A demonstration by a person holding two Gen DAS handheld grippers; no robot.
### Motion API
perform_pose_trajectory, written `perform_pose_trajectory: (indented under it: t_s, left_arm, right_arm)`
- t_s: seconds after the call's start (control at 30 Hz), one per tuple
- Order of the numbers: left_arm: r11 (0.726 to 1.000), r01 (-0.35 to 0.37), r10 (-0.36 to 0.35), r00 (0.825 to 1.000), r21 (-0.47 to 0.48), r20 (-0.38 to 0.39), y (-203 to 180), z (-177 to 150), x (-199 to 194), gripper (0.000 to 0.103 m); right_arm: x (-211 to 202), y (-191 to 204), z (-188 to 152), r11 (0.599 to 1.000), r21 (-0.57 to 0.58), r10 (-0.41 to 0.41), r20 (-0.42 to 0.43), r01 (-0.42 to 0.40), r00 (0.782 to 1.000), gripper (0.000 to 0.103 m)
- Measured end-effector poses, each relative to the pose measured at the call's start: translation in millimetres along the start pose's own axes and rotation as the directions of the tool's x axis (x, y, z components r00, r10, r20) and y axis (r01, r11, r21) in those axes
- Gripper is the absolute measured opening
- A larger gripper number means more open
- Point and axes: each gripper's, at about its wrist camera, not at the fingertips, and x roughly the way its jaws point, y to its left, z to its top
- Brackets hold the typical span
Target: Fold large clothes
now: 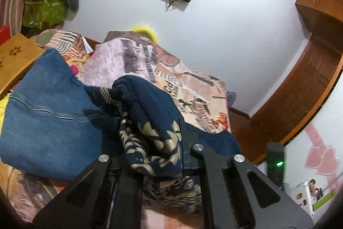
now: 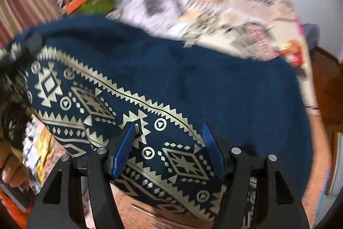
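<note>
Navy patterned garment (image 1: pixel 150 138) is pinched and bunched in the clenched left gripper (image 1: pixel 154 156); toward twelve o'clock, the released right gripper (image 2: pixel 169 143) is held above its gold print.

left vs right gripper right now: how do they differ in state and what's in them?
The left gripper is shut on a bunched fold of the navy patterned garment; the right gripper stands open, blue pads apart. The left has cloth draped over its fingers; the right has the garment spread flat beyond it, not pinched. Both are over the same garment, on the printed bedspread.
</note>
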Motion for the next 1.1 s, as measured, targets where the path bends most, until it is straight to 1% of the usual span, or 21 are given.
perform_pose_trajectory:
  t_s: [0.07, 0.13, 0.2, 0.27, 0.33, 0.4, 0.47, 0.53, 0.6, 0.63, 0.67, 0.73, 0.8, 0.83, 0.9, 0.93, 1.0, 1.07, 1.1]
  left_arm:
    - [1.000, -0.019, 0.020, 1.000, 0.003, -0.017, 4, -5, 5, 0.009]
    - [0.999, -0.033, 0.033, 0.999, 0.006, -0.037, 7, -10, 8, 0.009]
    - [0.999, -0.031, 0.031, 0.999, 0.010, -0.044, 5, -15, 9, 0.008]
    - [0.999, -0.026, 0.027, 0.999, 0.026, -0.040, -3, -14, 10, 0.008]
    - [0.999, -0.002, 0.004, 0.999, 0.051, -0.040, -17, -13, 11, 0.008]
    - [0.997, 0.031, -0.027, 0.998, 0.069, -0.051, -31, -13, 16, 0.008]
    - [0.992, 0.079, -0.072, 0.995, 0.094, -0.072, -52, -16, 22, 0.008]
    - [0.984, 0.131, -0.120, 0.988, 0.118, -0.096, -74, -22, 30, 0.008]
    - [0.971, 0.193, -0.174, 0.975, 0.142, -0.139, -102, -33, 42, 0.008]
    - [0.966, 0.214, -0.191, 0.969, 0.147, -0.155, -110, -37, 47, 0.008]
    - [0.957, 0.246, -0.216, 0.958, 0.156, -0.186, -124, -46, 54, 0.008]
    - [0.940, 0.291, -0.243, 0.937, 0.180, -0.250, -145, -65, 68, 0.008]
    - [0.926, 0.324, -0.247, 0.907, 0.191, -0.341, -160, -90, 87, 0.008]
    - [0.925, 0.325, -0.227, 0.889, 0.198, -0.398, -164, -108, 100, 0.008]
    - [0.927, 0.314, -0.191, 0.867, 0.207, -0.461, -164, -129, 115, 0.008]
    - [0.928, 0.305, -0.174, 0.863, 0.216, -0.474, -163, -138, 119, 0.008]
    - [0.923, 0.304, -0.164, 0.867, 0.238, -0.470, -158, -145, 116, 0.009]
    - [0.912, 0.301, -0.143, 0.870, 0.278, -0.471, -158, -143, 108, 0.017]
    - [0.905, 0.306, -0.137, 0.867, 0.295, -0.479, -158, -140, 104, 0.027]
  right_arm:
    - [26, 10, -2, 0.999, -0.002, 0.036, -0.057, -0.036, 0.998, 0.062]
    - [41, 15, -4, 0.999, -0.006, 0.051, -0.093, -0.052, 0.994, 0.063]
    - [45, 17, -6, 0.999, -0.014, 0.051, -0.104, -0.053, 0.993, 0.064]
    - [39, 12, -6, 0.998, -0.004, 0.065, -0.104, -0.066, 0.992, 0.063]
    - [20, -1, -6, 0.997, 0.033, 0.065, -0.073, -0.062, 0.995, 0.063]
    - [-1, -13, -11, 0.998, 0.062, 0.035, -0.020, -0.034, 0.999, 0.063]
    - [-31, -31, -22, 0.995, 0.094, -0.018, 0.058, 0.013, 0.998, 0.063]
    - [-57, -50, -35, 0.989, 0.128, -0.082, 0.105, 0.069, 0.991, 0.063]
    - [-81, -70, -50, 0.976, 0.169, -0.161, 0.134, 0.137, 0.978, 0.063]
    - [-92, -81, -57, 0.966, 0.192, -0.203, 0.139, 0.174, 0.969, 0.063]
    - [-104, -93, -66, 0.954, 0.215, -0.243, 0.140, 0.210, 0.960, 0.063]
    - [-122, -112, -77, 0.931, 0.253, -0.302, 0.136, 0.261, 0.944, 0.063]
    - [-134, -123, -88, 0.916, 0.282, -0.333, 0.134, 0.286, 0.933, 0.063]
    - [-140, -130, -93, 0.909, 0.297, -0.341, 0.132, 0.291, 0.931, 0.063]
    - [-148, -138, -102, 0.901, 0.323, -0.345, 0.129, 0.290, 0.930, 0.063]
    - [-150, -139, -105, 0.899, 0.330, -0.345, 0.130, 0.287, 0.930, 0.063]
    - [-156, -140, -112, 0.899, 0.339, -0.339, 0.137, 0.278, 0.931, 0.063]
    - [-156, -139, -113, 0.902, 0.337, -0.333, 0.143, 0.270, 0.932, 0.063]
    - [-157, -136, -112, 0.905, 0.331, -0.329, 0.148, 0.267, 0.933, 0.063]
